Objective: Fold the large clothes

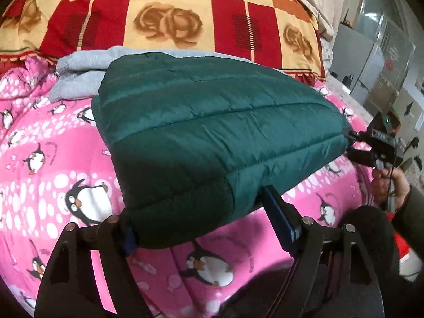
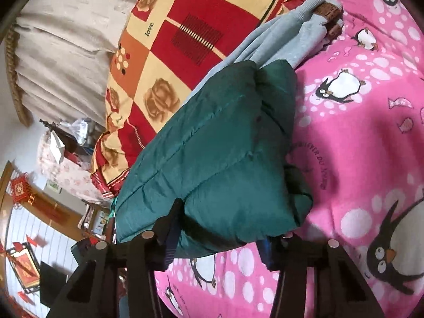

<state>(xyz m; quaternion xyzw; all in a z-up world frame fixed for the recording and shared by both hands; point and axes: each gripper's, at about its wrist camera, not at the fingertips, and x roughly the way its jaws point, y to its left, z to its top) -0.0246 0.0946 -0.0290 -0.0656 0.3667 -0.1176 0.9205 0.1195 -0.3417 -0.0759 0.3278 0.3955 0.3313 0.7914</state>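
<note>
Dark green quilted puffer jacket [image 1: 201, 132], folded into a thick pad, fills centre frame in both wrist views, resting on the pink penguin-print blanket [image 1: 53, 164] of the bed. Far edge lies against a grey knit garment [image 1: 79, 66] in upper left; beyond that, a red-and-cream rose-print quilt [image 1: 169, 21].

Left tongs [image 1: 201, 228]: fingers spread wide either side of the jacket's near corner; whether they bear on the fabric, cannot tell. Right tongs [image 1: 352, 145], at right edge of the left view, grip the jacket's right corner; in the right wrist view the fabric bulges between the fingers of the right tongs [image 2: 225, 238].

Risk (judgement): slick, puffy fabric could spring open or slip from a corner pinch if one side lifts faster than the other; the pad could also drag the grey garment.

Orientation: long axis runs from lower left to right edge in the left view; quilting seams roughly parallel to it.
</note>
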